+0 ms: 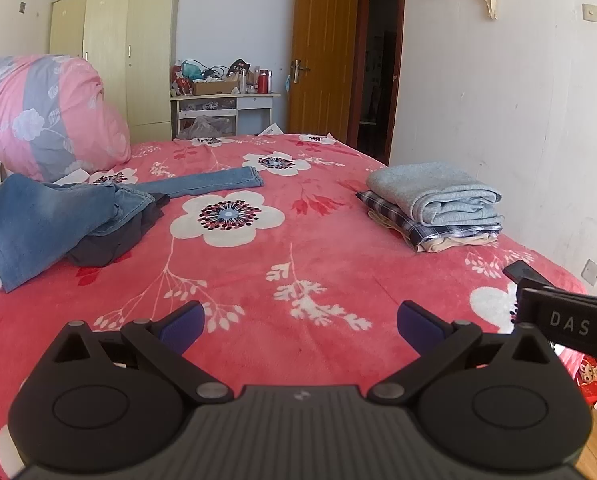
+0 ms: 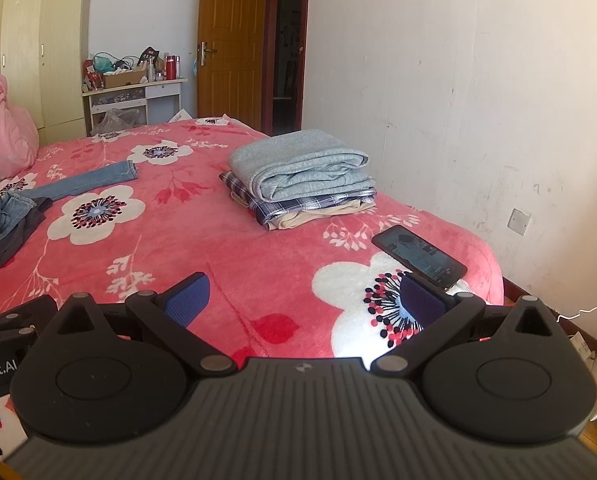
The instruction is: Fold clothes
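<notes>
A heap of unfolded clothes lies at the left of the red floral bed (image 1: 258, 280): blue jeans (image 1: 58, 216) with one leg stretched out, on top of a dark grey garment (image 1: 110, 240). A folded stack (image 1: 438, 208) sits at the right: a light grey sweater over a plaid shirt and a beige piece; it also shows in the right wrist view (image 2: 302, 176). My left gripper (image 1: 298, 320) is open and empty above the bed's near edge. My right gripper (image 2: 302, 300) is open and empty, beside the left one.
A black phone (image 2: 418, 256) lies on the bed near the right edge, just beyond my right fingertip. A pink floral duvet (image 1: 46, 116) is piled at the far left. A wardrobe (image 1: 118, 52), a cluttered desk (image 1: 222, 100) and an open door (image 1: 322, 52) stand behind the bed.
</notes>
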Demonstrator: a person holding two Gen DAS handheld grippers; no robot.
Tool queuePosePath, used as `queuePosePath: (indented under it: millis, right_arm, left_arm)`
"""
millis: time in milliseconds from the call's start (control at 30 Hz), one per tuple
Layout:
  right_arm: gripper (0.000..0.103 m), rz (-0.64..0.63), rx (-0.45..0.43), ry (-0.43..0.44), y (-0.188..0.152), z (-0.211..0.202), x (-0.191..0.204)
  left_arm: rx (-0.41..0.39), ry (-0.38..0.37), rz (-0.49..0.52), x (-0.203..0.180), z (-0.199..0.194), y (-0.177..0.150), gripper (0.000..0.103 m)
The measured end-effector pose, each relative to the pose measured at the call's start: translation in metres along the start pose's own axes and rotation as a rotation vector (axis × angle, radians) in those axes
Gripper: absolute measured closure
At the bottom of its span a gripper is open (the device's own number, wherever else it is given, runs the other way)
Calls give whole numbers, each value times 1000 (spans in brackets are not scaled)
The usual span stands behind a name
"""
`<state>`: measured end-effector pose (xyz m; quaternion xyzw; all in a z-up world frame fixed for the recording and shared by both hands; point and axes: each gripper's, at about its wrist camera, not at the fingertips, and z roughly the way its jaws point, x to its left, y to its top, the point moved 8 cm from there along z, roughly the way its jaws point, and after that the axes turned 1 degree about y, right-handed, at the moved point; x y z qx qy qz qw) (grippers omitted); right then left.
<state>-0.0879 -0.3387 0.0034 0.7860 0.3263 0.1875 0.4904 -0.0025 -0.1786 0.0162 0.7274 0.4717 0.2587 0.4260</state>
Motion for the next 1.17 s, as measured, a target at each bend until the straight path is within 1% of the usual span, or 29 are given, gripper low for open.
queuePosePath:
  millis: [1167]
  right_arm:
    - [1,4,-2,5,1,-3,2]
  left_arm:
    - [0,-1,-3,1,0,1,0]
